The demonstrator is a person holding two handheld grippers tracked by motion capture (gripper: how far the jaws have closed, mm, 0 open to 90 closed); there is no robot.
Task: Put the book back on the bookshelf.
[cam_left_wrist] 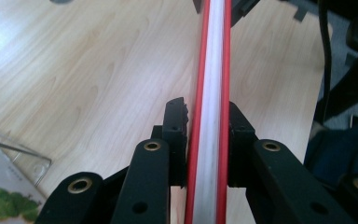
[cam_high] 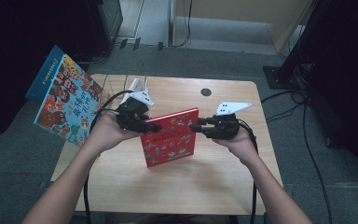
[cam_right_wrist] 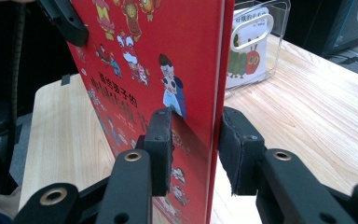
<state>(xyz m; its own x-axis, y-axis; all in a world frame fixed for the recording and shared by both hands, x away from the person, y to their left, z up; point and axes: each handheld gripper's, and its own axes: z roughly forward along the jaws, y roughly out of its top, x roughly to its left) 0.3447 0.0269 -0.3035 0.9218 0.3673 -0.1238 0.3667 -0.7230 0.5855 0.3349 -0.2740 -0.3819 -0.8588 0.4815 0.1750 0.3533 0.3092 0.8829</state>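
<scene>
A red picture book (cam_high: 170, 137) stands tilted over the middle of the wooden table (cam_high: 168, 191), with a gripper at each side edge. My left gripper (cam_high: 156, 127) comes in from the left; in the left gripper view its jaws (cam_left_wrist: 207, 116) clamp the book's white page edge (cam_left_wrist: 212, 70), pads against both red covers. My right gripper (cam_high: 196, 125) meets the book's right edge. In the right gripper view its pads (cam_right_wrist: 196, 135) sit on the illustrated front cover (cam_right_wrist: 135, 56) and on the back, shut on it.
A large blue book with cartoon faces (cam_high: 67, 100) leans at the table's left edge. A clear stand (cam_right_wrist: 261, 42) holding a caterpillar book sits at the back left of the table. A small black disc (cam_high: 206, 92) lies near the far edge. Cables trail from both grippers.
</scene>
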